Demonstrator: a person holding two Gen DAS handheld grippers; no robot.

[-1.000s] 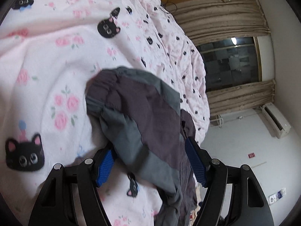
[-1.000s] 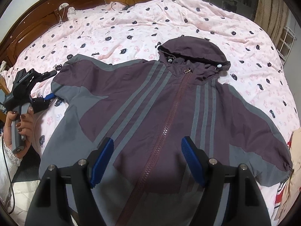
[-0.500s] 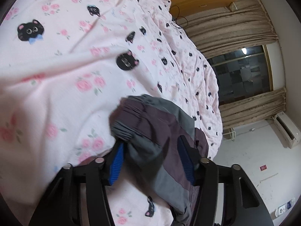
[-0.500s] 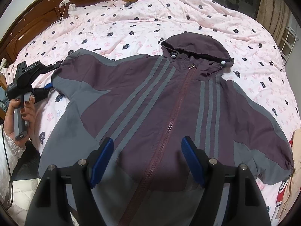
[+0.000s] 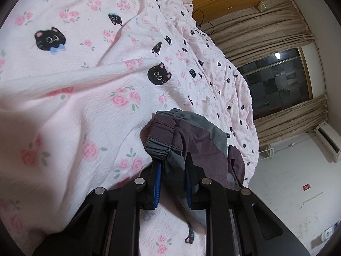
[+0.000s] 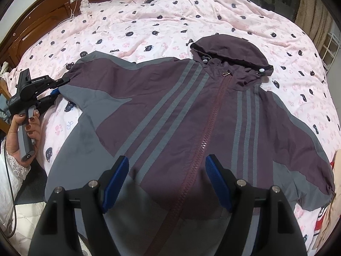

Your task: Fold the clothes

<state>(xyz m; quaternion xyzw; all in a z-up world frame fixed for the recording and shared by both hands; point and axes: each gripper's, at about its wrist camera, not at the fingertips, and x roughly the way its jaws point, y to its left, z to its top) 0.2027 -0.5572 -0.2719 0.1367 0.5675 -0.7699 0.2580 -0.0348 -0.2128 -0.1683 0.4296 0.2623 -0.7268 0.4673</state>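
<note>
Your left gripper (image 5: 172, 177) is closing its jaws on the gathered cuff (image 5: 162, 140) of the purple-and-grey hooded zip jacket (image 6: 191, 115) lying flat on the pink cat-print bedspread (image 6: 170, 17). Next, you are probably carrying that sleeve across the chest; your right gripper (image 6: 166, 179) is hovering spread, empty, over the hem.
</note>
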